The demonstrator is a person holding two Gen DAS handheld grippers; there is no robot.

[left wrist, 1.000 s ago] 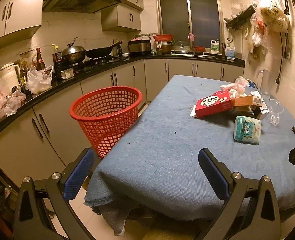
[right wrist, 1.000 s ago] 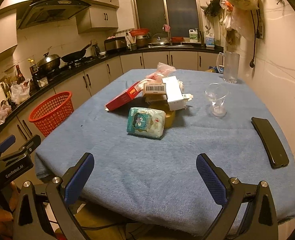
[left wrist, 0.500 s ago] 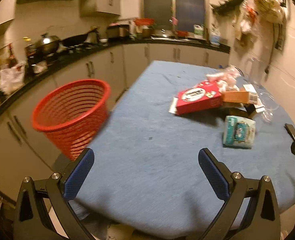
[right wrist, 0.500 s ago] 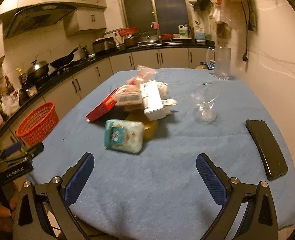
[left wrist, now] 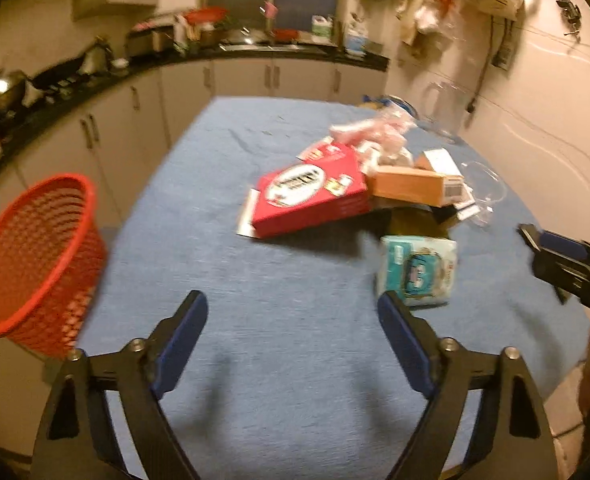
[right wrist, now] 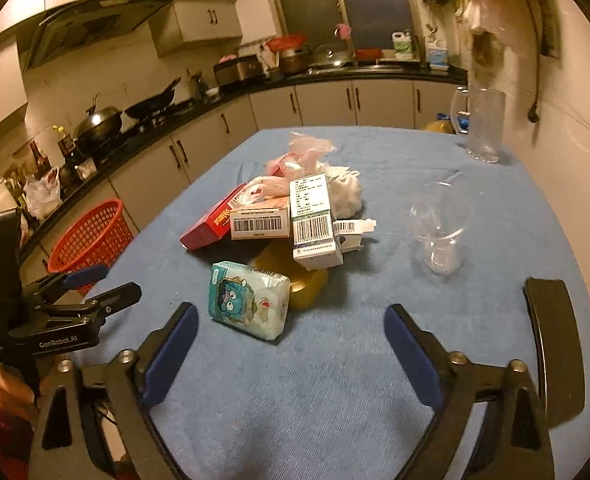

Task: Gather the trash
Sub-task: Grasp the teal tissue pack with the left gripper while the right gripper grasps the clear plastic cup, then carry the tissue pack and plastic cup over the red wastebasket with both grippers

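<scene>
One red mesh basket [right wrist: 91, 236]. One red carton [left wrist: 311, 196]. One tissue pack [right wrist: 247, 304], cartoon print. Two barcoded boxes: one lying flat [right wrist: 260, 222], one white, lengthwise [right wrist: 313, 220]. One crumpled plastic bag [right wrist: 303, 160]. One clear cup [right wrist: 441, 228]. One clear jug [right wrist: 483, 124]. One black phone [right wrist: 555, 352].

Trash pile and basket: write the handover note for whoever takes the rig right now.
Left tongs: open, empty, jaws just narrowed slightly.
Right tongs: the same.
Trash pile mid-table: tissue pack nearest, red box, barcoded cartons, plastic bags.
Red basket stands off the table's left edge; its inside is not visible.
Done: nothing picked up.
Left: move every piece into the basket.
</scene>
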